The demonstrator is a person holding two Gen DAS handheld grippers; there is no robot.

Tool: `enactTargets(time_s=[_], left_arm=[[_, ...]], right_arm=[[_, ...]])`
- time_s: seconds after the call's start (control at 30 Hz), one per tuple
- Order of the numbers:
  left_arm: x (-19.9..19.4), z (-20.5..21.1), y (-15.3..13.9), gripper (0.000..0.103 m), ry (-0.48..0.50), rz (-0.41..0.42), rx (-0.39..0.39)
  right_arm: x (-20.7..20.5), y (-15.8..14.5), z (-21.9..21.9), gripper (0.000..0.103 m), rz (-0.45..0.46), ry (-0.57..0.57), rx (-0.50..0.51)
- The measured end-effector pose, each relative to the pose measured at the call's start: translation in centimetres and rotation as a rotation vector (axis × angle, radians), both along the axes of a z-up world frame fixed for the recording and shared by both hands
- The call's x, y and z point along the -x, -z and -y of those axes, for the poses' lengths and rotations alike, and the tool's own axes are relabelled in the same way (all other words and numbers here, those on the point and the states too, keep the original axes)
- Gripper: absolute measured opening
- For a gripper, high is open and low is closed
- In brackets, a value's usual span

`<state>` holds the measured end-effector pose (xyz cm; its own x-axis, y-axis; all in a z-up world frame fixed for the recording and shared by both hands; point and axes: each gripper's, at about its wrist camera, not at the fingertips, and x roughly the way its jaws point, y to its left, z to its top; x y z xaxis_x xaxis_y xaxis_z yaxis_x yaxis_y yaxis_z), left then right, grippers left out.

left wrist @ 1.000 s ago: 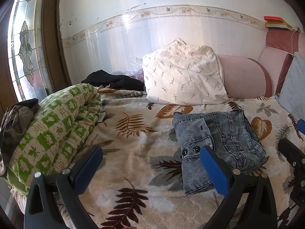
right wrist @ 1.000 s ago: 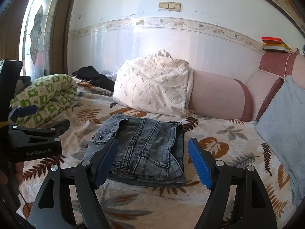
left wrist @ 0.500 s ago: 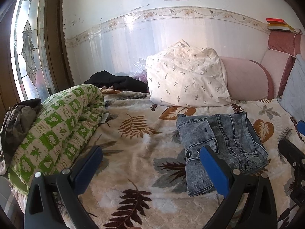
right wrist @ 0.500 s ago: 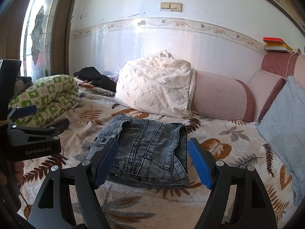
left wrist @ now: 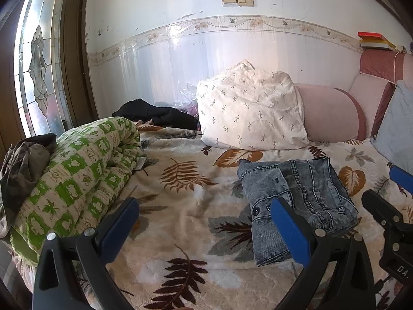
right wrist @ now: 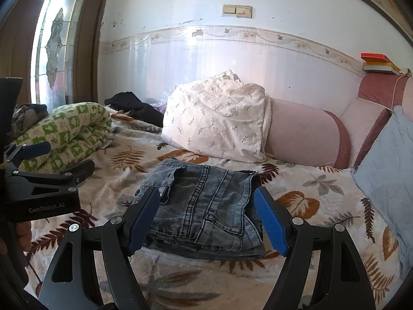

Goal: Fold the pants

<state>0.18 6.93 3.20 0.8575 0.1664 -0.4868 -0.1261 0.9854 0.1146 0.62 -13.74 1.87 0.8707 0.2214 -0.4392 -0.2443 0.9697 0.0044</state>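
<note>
Leaf-print bedspread, grey denim pants folded compact, left gripper and right gripper wide, empty

We see a leaf-print blanket spread over the bed; on its left edge lies a rolled green-and-white quilt, with a drab garment bunched at its near end; a black garment sits by the wall; a white sprigged pillow leans against a pink bolster; a grey-blue cushion stands at the right; stacked books rest on the headboard; a double wall switch sits above the tile border.
</note>
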Motion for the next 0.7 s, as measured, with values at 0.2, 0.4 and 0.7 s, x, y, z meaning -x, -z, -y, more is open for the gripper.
enactTargets(time_s=[0.2,0.4,0.7], left_arm=[[0.2,-0.3,0.0,0.103,0.0,-0.002,-0.006],[0.5,-0.5,0.0,0.103,0.0,0.003,-0.001],[1.0,-0.5,-0.1,0.103,0.012,0.009,-0.006]], right_arm=[[0.0,0.1,-0.6,0.075,-0.003,-0.01,0.007],[-0.1,0.2,-0.8,0.075,-0.005,-0.012,0.006],[0.0,0.3,-1.4,0.075,-0.007,-0.019,0.008]])
